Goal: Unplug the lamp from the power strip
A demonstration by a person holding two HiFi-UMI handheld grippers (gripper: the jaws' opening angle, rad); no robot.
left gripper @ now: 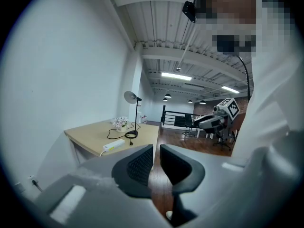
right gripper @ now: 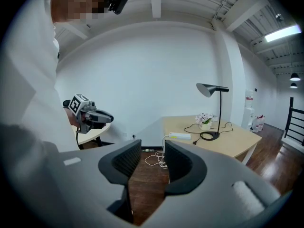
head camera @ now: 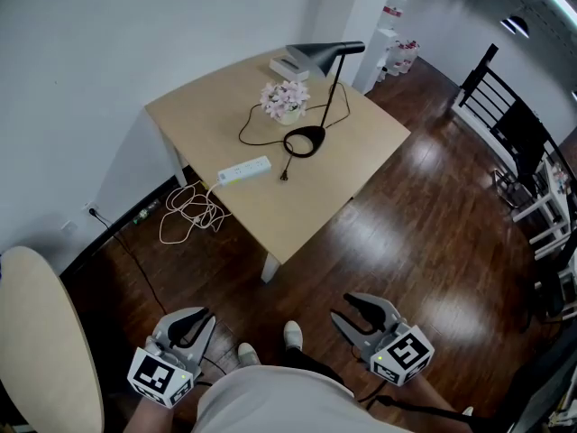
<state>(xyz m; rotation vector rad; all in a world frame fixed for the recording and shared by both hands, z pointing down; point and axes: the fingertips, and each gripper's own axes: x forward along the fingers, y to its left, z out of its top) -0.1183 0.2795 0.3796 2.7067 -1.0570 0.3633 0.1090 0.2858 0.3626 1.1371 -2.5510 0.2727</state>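
Observation:
The black desk lamp [head camera: 311, 106] stands on the light wooden table [head camera: 352, 156], its round base beside a pot of flowers [head camera: 285, 102]. The white power strip [head camera: 244, 170] lies near the table's left edge. The lamp's black plug [head camera: 285, 176] lies loose on the tabletop just right of the strip, out of its sockets. My left gripper [head camera: 203, 316] and right gripper [head camera: 344, 307] hang low by my body, far from the table. The left gripper's [left gripper: 156, 148] jaws stand a narrow gap apart, empty. The right gripper [right gripper: 153, 146] is wider open and empty too.
The strip's white cord [head camera: 189, 210] lies coiled on the dark wood floor left of the table. A pale round seat [head camera: 36, 341] is at my left. A book [head camera: 288, 66] sits at the table's far corner. Black railing [head camera: 478, 79] and white furniture [head camera: 541, 206] stand at the right.

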